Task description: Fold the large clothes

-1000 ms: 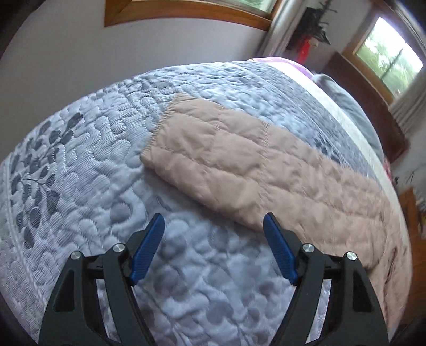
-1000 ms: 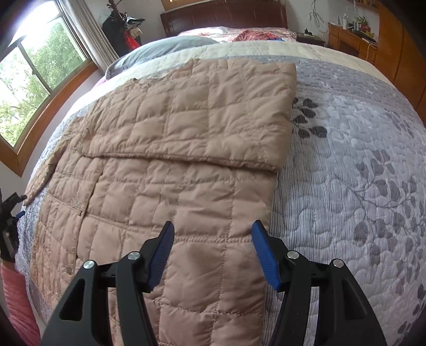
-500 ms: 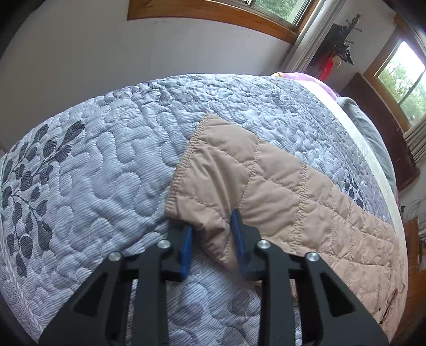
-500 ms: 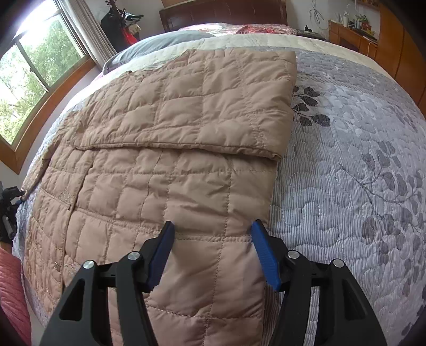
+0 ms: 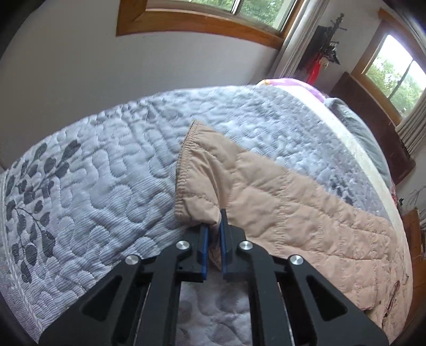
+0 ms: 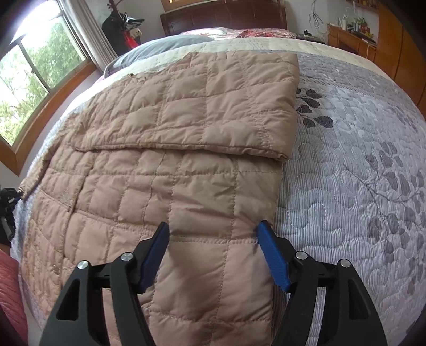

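Note:
A tan quilted jacket [image 6: 186, 170] lies spread on the grey quilted bedspread [image 6: 359, 173], one sleeve folded across its upper part. In the left wrist view its other sleeve [image 5: 266, 191] stretches over the bed. My left gripper [image 5: 213, 237] is shut on the near corner of that sleeve's cuff and lifts it slightly. My right gripper [image 6: 213, 239] is open, its blue fingers astride the jacket's lower right edge, close above the fabric.
Pillows and a dark wooden headboard [image 6: 223, 18] are at the far end of the bed. Windows [image 6: 32, 79] are to the left, a wooden cabinet [image 6: 372, 40] to the right. The bedspread [image 5: 93, 186] borders a white wall.
My left gripper moved forward to the sleeve cuff, closed on its corner and raised it. My right gripper moved down and forward over the jacket's lower edge, still open.

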`<state>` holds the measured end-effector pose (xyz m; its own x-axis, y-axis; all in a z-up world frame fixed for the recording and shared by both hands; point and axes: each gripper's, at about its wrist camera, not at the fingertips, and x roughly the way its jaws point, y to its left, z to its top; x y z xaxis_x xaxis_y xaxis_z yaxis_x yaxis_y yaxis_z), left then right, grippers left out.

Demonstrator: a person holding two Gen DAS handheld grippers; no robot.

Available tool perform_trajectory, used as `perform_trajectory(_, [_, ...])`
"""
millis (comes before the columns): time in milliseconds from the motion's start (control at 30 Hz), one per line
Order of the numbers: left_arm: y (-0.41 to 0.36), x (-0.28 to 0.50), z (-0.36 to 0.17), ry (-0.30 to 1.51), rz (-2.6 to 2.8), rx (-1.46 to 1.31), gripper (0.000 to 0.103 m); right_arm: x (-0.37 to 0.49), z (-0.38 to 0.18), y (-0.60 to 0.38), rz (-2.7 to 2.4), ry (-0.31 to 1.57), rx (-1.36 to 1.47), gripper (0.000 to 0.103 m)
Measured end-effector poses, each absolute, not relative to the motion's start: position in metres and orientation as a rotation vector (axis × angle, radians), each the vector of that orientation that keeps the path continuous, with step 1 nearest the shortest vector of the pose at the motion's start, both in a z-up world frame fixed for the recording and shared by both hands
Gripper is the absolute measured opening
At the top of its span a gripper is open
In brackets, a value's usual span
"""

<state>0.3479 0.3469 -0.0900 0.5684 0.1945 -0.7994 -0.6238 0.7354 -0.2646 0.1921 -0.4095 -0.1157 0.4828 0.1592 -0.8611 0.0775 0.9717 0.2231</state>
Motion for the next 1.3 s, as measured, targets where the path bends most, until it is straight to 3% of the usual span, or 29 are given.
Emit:
perform_trajectory(300, [0.243, 0.351, -0.012, 0.694, 0.292, -0.404, 0.004, 0.176, -0.095, -0.411, 0.083, 1.035, 0.311, 0.067])
perform_trajectory(533, [0.125, 0.366, 0.005, 0.706, 0.054, -0.252, 0.004, 0.177, -0.102, -0.407, 0.089, 1.058, 0.306, 0.067])
perform_trajectory(900, [-0.003, 0.379, -0.024, 0.778, -0.179, -0.120, 0.004, 0.178, -0.108, -0.410, 0.093, 1.069, 0.305, 0.067])
perform_trajectory(1300, [-0.045, 0.409, -0.099, 0.979, -0.236, -0.070, 0.006, 0.183, -0.115, -0.410, 0.099, 1.076, 0.303, 0.067])
